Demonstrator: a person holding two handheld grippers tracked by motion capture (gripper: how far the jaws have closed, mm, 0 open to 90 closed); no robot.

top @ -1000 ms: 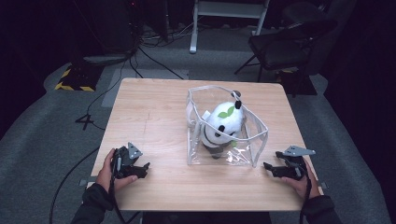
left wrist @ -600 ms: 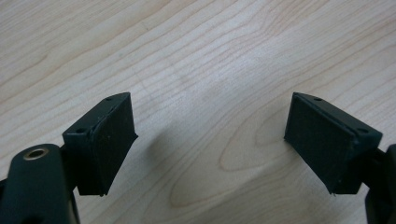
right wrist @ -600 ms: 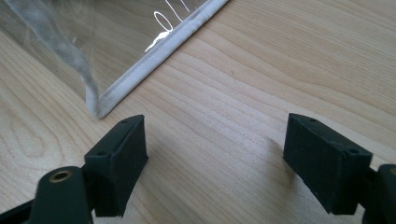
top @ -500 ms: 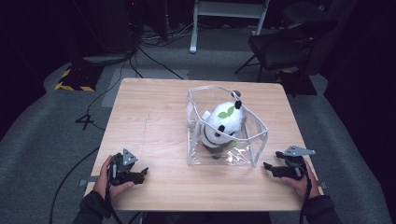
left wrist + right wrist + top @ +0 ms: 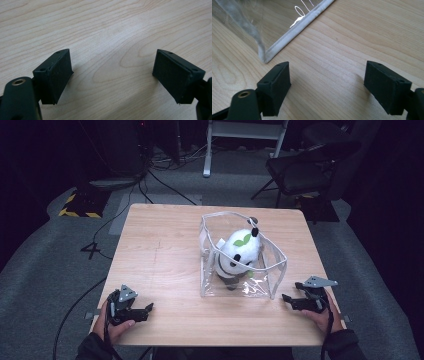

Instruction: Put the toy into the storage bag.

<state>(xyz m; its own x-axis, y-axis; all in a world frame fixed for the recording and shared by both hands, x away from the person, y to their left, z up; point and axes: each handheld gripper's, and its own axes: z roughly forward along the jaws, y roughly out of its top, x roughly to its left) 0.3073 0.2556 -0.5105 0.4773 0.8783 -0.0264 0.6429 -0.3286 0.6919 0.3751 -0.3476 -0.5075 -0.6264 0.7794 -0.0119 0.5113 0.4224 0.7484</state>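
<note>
- wooden surface [image 5: 165, 250] carries a clear pouch [image 5: 260, 270] holding a panda plush [image 5: 239, 251].
- left claw [image 5: 148, 309] has pulled nearer the front edge, jaws wide.
- right claw [image 5: 286, 298] unmoved, jaws wide.

Dim room: grey carpet [image 5: 60, 250], black chair [image 5: 305, 167], floor cables [image 5: 165, 182].

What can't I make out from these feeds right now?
- Plush toy underside, high view: hidden by its own body and glare on the clear bag.
- Bag opening, right gripper view: cut off by the top edge; just a bottom seam corner shows.
- Left gripper surroundings, left gripper view: bare table.
</note>
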